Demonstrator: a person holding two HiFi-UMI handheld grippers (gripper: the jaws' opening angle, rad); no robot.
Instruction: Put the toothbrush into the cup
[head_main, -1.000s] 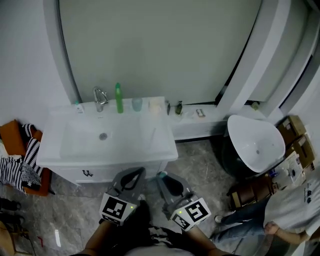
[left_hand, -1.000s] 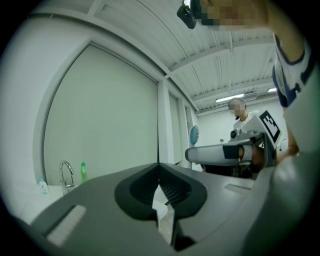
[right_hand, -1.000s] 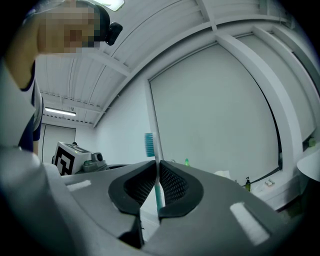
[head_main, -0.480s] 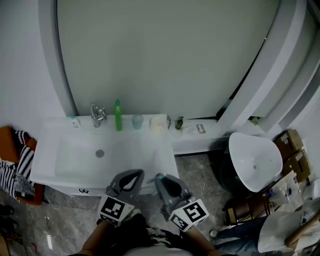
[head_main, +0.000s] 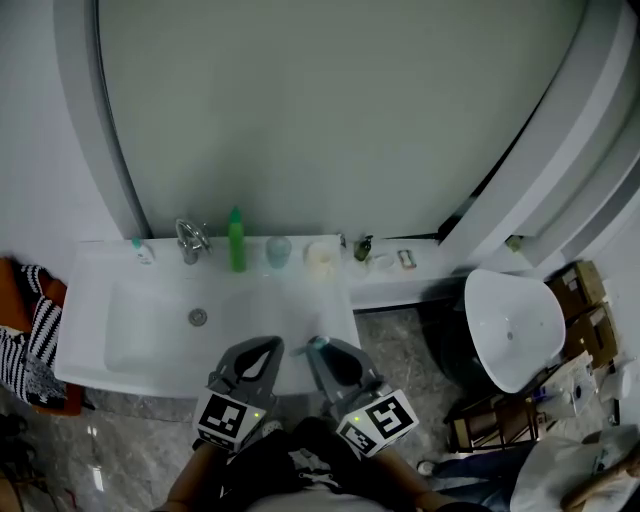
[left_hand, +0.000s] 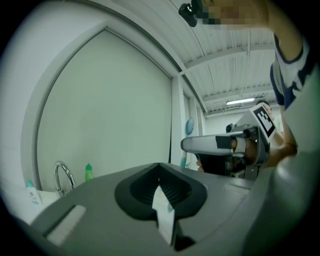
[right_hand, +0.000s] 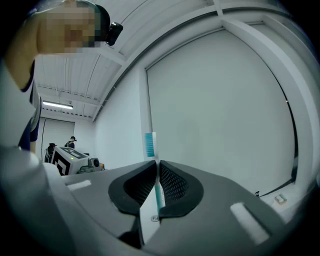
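The toothbrush (right_hand: 150, 145) stands upright with its teal bristle head above the jaws, and my right gripper (right_hand: 158, 167) is shut on its handle. In the head view this gripper (head_main: 322, 348) is at the sink's front edge, the brush head (head_main: 318, 342) at its tip. My left gripper (head_main: 268, 346) hovers beside it, jaws together with nothing in them. A pale translucent cup (head_main: 276, 250) stands at the back of the white sink (head_main: 100, 330), well beyond both grippers. The left gripper view shows its own shut jaws (left_hand: 159, 170) and the right gripper (left_hand: 205, 145) alongside.
A chrome faucet (head_main: 188, 238), a green bottle (head_main: 236, 240) and a pale container (head_main: 318, 255) line the sink's back edge. Small items lie on the ledge (head_main: 385, 260). A white toilet (head_main: 515, 325) and cardboard boxes (head_main: 585, 295) stand right; striped cloth (head_main: 35, 340) left.
Both grippers have moved forward together, from over the floor to the sink's front edge. The sink and cup now sit closer. The toothbrush stays clamped in the right gripper.
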